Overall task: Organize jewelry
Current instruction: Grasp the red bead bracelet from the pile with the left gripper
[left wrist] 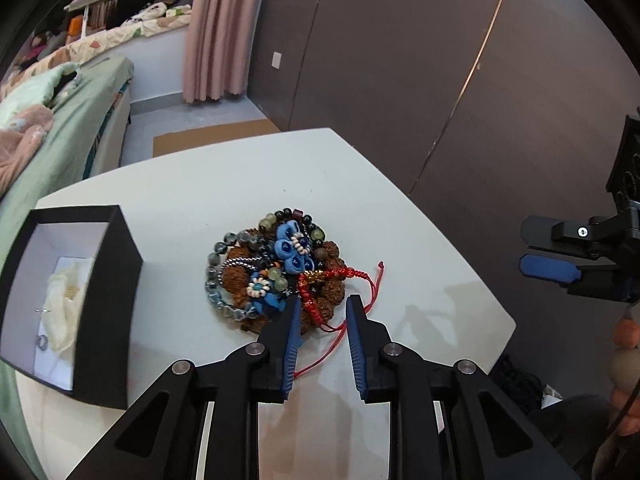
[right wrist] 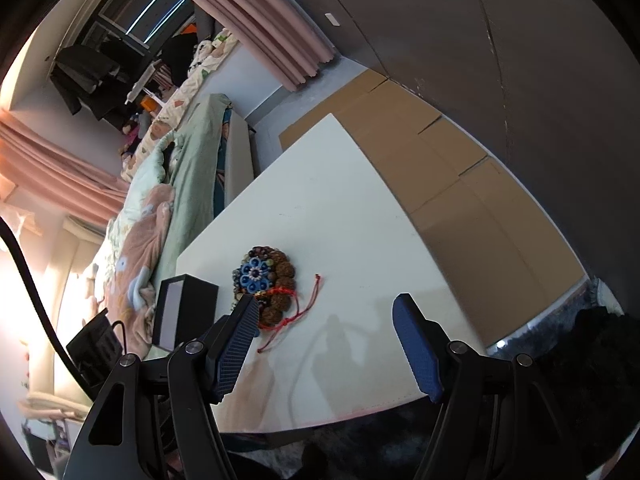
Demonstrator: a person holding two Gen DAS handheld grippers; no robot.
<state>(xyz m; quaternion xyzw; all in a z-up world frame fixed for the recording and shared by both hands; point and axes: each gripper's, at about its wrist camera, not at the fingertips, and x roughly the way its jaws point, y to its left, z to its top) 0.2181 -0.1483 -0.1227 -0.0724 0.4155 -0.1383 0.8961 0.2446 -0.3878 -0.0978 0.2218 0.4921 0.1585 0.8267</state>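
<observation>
A pile of jewelry [left wrist: 276,272] lies in the middle of the white table [left wrist: 400,220]: bead bracelets, blue flower pieces, brown seed beads and a red cord bracelet [left wrist: 320,292]. My left gripper [left wrist: 322,304] is open, its fingertips on either side of the red cord bracelet at the pile's near edge. An open black box [left wrist: 120,304] with a white lining stands at the left and holds a small ring and white padding. My right gripper [right wrist: 326,308] is open and empty, held above the table's near right side; the pile [right wrist: 264,276] and the box [right wrist: 188,304] lie to its left.
A bed with green and pink blankets [left wrist: 48,128] runs along the table's left side. Cardboard sheets [right wrist: 460,184] lie on the floor beyond the table, by a dark wall. The right gripper's body [left wrist: 580,256] shows at the right edge of the left wrist view.
</observation>
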